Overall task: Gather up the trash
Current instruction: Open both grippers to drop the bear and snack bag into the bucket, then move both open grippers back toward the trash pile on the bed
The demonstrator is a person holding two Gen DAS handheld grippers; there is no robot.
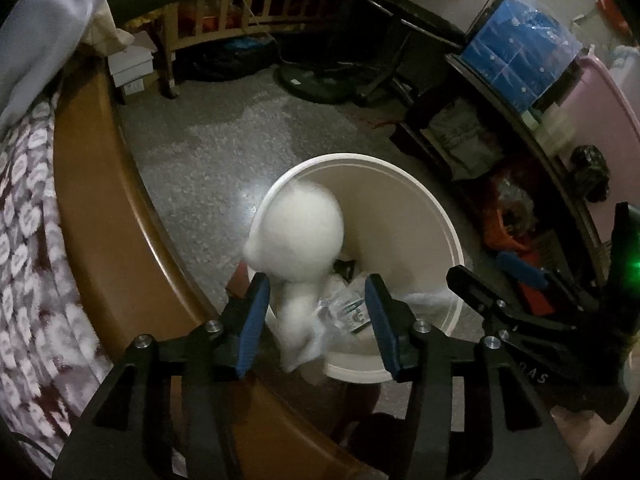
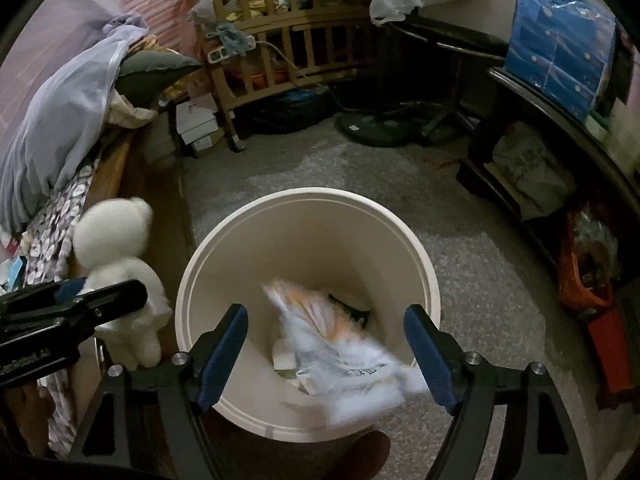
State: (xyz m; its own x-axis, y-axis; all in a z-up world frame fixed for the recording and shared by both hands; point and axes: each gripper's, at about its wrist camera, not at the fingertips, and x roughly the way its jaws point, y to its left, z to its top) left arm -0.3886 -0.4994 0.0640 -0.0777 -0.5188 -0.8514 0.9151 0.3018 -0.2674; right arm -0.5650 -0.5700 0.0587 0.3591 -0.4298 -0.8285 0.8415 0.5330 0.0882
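Both grippers over cream trash bucket (image 2: 308, 208). Right gripper (image 2: 326, 354) spread, crumpled wrapper (image 2: 340, 360) dropping in. Left gripper (image 1: 318, 322) spread, white plush toy (image 1: 298, 236) falling free btwn fingers. Drop-off nearly done; bedside clutter left.

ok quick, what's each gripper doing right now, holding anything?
Left gripper: jaws open, blurred white plush toy between them, not pressed.
Right gripper: jaws open, blurred white printed plastic bag dropping into the cream round bin.
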